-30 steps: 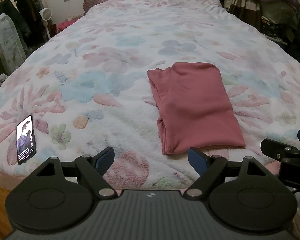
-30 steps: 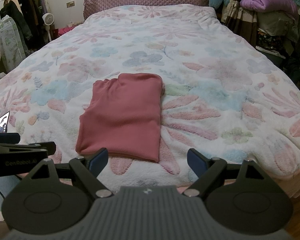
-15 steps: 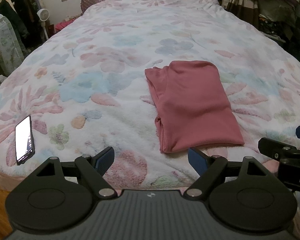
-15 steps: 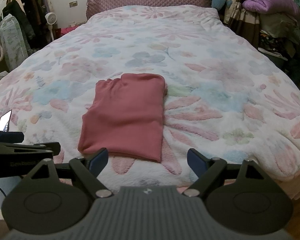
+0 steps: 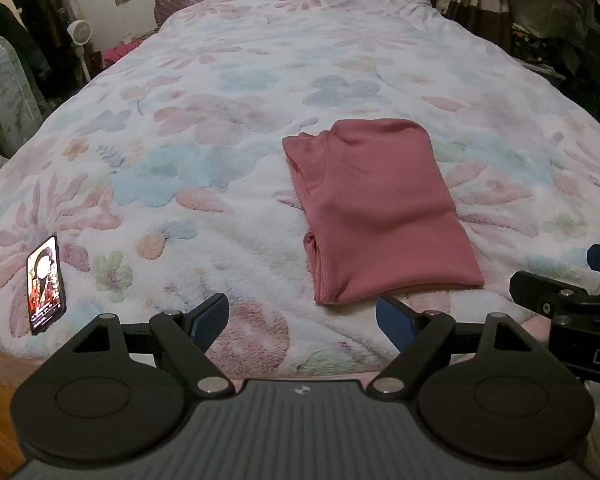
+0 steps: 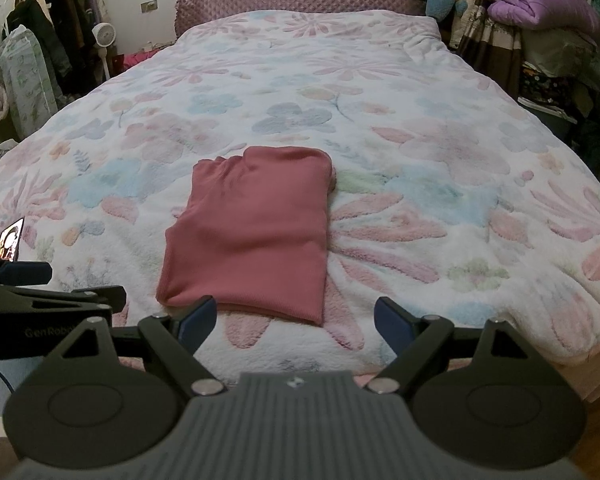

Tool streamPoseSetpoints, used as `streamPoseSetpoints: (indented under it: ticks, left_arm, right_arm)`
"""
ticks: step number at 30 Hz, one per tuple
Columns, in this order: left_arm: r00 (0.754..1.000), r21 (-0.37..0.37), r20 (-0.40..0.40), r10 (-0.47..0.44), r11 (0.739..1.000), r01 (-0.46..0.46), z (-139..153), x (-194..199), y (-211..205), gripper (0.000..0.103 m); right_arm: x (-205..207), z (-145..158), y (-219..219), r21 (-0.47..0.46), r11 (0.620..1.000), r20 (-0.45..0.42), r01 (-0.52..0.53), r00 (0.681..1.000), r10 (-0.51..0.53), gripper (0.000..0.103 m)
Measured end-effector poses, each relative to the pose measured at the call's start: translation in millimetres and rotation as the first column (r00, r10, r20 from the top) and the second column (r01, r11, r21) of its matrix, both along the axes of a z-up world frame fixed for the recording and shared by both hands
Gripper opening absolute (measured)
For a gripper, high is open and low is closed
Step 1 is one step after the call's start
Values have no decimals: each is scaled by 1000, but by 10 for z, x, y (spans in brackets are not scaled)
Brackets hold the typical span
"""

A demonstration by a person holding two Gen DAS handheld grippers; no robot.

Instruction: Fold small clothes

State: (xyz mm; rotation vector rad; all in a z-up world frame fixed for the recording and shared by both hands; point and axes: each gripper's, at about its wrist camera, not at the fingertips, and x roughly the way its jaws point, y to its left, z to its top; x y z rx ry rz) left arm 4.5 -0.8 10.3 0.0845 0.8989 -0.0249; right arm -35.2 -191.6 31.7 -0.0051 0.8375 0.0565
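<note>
Folded pink garment lies flat on the bed, near its front edge. Left tongs and right tongs released, empty. Risk: plush cover snagging with the hem, dragging folds apart.

Garment: pink folded top lying flat on the floral blanket.
Left gripper: fingers spread, empty, near the bed's edge.
Phone: screen lit, far left.
</note>
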Motion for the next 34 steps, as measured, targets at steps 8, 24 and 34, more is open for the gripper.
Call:
streamPoseSetpoints:
  ticks: [8, 24, 34]
  left_arm:
    - [1000, 3, 0, 2, 1000, -2, 2, -1, -20, 97]
    - [1000, 4, 23, -20, 1000, 20, 23, -18, 33, 96]
    - [999, -1, 26, -18, 1000, 18, 24, -23, 77, 96]
  right_arm:
    - [7, 2, -1, -3, 1000, 1, -5, 1000, 5, 82]
    - [18, 2, -9, -10, 1000, 7, -16, 1000, 16, 82]
    - [15, 1, -9, -10, 1000, 7, -16, 1000, 16, 82]
